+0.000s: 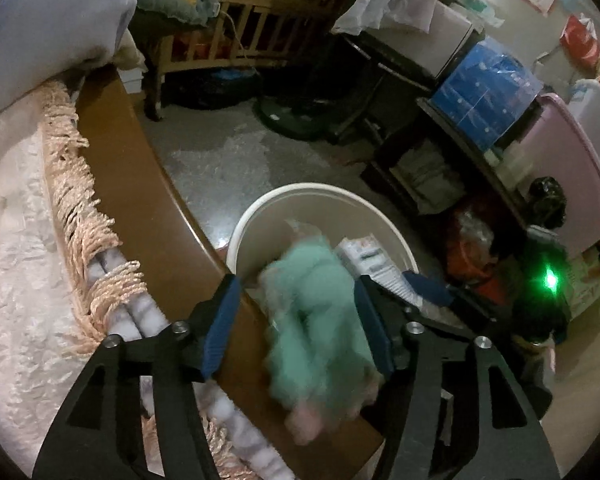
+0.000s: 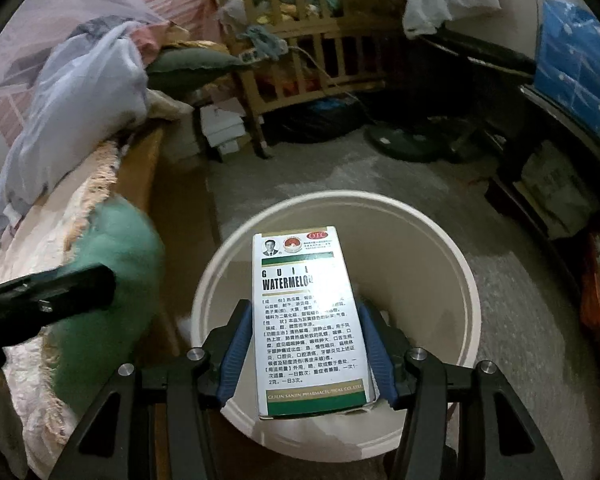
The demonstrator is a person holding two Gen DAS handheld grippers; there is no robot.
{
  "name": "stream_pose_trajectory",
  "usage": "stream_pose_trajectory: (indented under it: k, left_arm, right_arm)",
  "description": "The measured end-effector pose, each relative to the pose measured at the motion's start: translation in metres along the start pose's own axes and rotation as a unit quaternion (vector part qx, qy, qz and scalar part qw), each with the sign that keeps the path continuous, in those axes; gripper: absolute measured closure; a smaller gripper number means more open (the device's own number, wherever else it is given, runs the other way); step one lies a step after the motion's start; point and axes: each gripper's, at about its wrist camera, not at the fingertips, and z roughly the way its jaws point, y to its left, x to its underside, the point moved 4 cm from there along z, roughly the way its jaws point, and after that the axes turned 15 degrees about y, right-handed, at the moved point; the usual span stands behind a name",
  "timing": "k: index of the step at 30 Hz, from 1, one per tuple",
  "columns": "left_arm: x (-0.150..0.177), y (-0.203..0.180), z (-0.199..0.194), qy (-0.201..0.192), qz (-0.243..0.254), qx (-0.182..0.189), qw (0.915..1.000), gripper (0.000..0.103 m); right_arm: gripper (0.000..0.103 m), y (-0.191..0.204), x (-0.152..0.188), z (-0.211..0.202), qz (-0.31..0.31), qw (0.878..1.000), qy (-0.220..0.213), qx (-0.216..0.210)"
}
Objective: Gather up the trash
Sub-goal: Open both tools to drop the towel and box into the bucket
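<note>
A white round bin (image 2: pixel 456 280) stands on the floor beside the bed; it also shows in the left wrist view (image 1: pixel 260 216). My right gripper (image 2: pixel 306 344) is shut on a white and green medicine box (image 2: pixel 308 320) and holds it over the bin's mouth. The box also shows in the left wrist view (image 1: pixel 370 264). My left gripper (image 1: pixel 298 320) is open, and a blurred green crumpled wrapper (image 1: pixel 320 320) sits between its fingers near the bin's rim, touching the right finger. In the right wrist view the wrapper (image 2: pixel 116 264) and a left gripper finger (image 2: pixel 48 292) appear at the left.
The bed's brown wooden side rail (image 1: pixel 140 184) and a fringed cream bedspread (image 1: pixel 16 240) lie to the left. A wooden crib (image 2: pixel 312 44) stands behind. Dark shelves with a blue box (image 1: pixel 488 92), a pink tub (image 1: pixel 580 168) and bags crowd the right. A fan base (image 2: pixel 404 140) sits on the floor.
</note>
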Motion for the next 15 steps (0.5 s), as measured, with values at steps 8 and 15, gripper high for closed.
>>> stream_pose_trajectory:
  k: [8, 15]
  left_arm:
    - [0.01, 0.006, -0.018, -0.017, -0.004, -0.017, 0.9997, 0.042]
    - [0.03, 0.007, -0.057, -0.069, -0.004, -0.094, 0.9932, 0.042]
  right_arm:
    - [0.05, -0.004, 0.003, -0.003, 0.015, 1.0, -0.002, -0.009]
    - [0.049, 0.01, 0.006, -0.031, 0.007, 0.999, -0.039, 0.005]
